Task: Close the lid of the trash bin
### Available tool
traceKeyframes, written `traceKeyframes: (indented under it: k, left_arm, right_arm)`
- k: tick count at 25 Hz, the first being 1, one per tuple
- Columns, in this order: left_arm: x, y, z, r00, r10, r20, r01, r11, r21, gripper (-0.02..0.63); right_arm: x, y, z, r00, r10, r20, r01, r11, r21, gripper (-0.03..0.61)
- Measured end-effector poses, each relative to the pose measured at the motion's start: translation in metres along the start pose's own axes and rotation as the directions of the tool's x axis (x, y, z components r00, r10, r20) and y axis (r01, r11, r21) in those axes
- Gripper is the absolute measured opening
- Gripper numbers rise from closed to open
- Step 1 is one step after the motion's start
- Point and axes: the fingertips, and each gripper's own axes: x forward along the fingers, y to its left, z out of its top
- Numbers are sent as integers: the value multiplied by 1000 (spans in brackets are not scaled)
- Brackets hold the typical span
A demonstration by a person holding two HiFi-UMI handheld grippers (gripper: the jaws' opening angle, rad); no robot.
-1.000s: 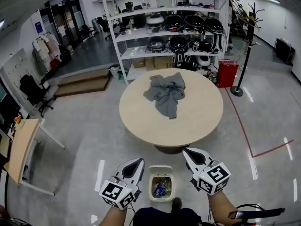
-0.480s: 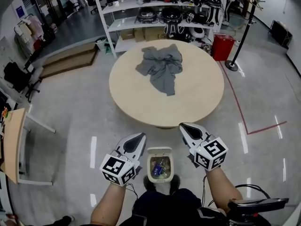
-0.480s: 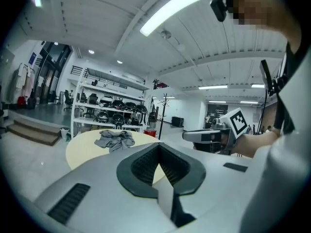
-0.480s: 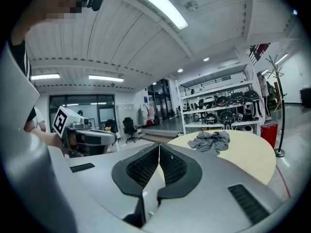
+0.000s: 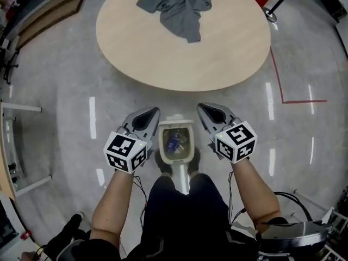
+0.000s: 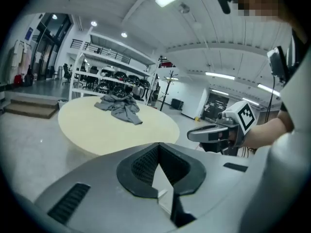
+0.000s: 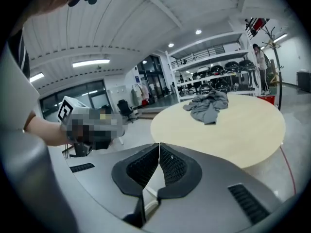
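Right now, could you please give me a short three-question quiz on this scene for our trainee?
1. True or false: the trash bin stands open, with rubbish visible inside.
2. What lies on the round table? A) a grey cloth B) a red box C) a helmet
3. Fill in: the left claw and the right claw are both ____, with nothing between them.
Key: 1 true; 2 A; 3 shut.
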Motion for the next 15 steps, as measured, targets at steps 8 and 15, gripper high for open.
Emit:
traceKeyframes:
  k: [8,15]
  left_arm:
    - [71,38,-108,983,-14,-181,6,999,-43,-2]
    - [121,59,-194,954,-16,-301,-10,996,-85,-2]
  right_arm:
    - [68,-32,-119,987,11,-158,2,997,83,9]
    - [99,-55,-202,959,-6,-284,43,991,126,9]
